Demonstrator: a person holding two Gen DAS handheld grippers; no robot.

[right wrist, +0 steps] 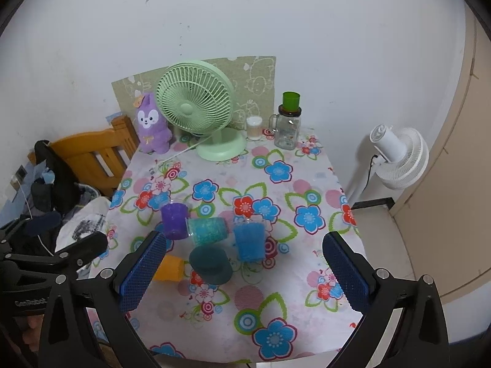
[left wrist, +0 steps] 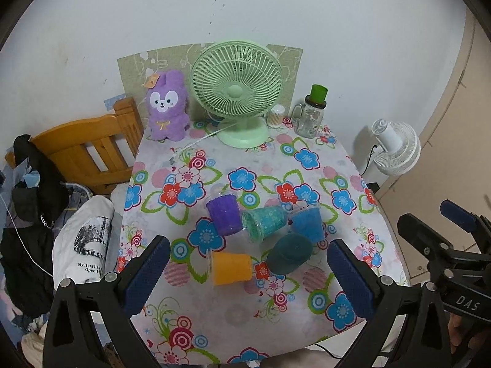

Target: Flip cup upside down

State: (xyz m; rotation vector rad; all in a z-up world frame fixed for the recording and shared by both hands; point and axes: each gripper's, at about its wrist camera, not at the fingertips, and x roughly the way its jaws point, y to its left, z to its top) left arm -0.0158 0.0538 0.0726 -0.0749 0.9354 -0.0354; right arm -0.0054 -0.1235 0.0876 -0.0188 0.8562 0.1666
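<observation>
Cups (left wrist: 260,236) clustered on floral table (left wrist: 307,300), orange cup (left wrist: 231,268) sideways.

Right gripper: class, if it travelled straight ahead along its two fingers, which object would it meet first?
Probably the dark teal cup, lying nearest between the open fingers of the right gripper. The blue cup stands just behind it. Depth is hard to judge in the fisheye view.

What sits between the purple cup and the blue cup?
The teal glitter cup, lying on its side, fills the gap between the purple cup and the blue cup. Both wrist views show it.
</observation>
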